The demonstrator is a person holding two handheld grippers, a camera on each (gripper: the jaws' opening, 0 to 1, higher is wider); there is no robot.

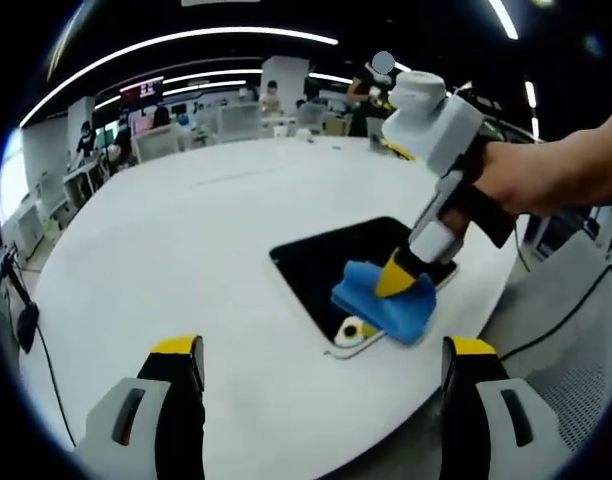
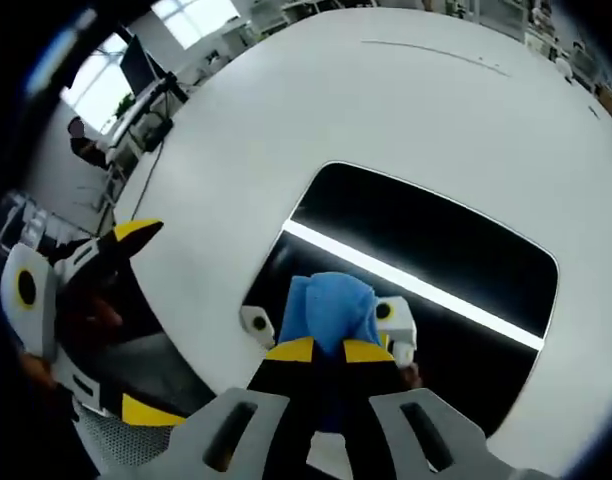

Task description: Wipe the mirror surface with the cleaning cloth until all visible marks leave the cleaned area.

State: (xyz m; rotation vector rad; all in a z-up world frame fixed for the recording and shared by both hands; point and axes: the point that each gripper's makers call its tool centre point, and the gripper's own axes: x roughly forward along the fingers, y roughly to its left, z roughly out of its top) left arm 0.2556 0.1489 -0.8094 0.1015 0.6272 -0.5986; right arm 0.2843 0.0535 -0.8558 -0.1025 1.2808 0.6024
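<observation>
One mirror (image 1: 331,262) lies flat on the white table (image 1: 166,260) near its edge, dark glass reflecting a ceiling light strip; no containers seen. One blue cleaning cloth (image 2: 328,312) sits on the mirror's near end, the right gripper (image 2: 329,351) clamped on it and pressing it to the glass. Left gripper (image 1: 321,362) hovers with jaws spread wide, empty, just short of the mirror.

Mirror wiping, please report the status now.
Right tool shut on blue cloth, pressing it on mirror near its edge. Left tool open, off the mirror, above white table. Nothing in the way.
</observation>
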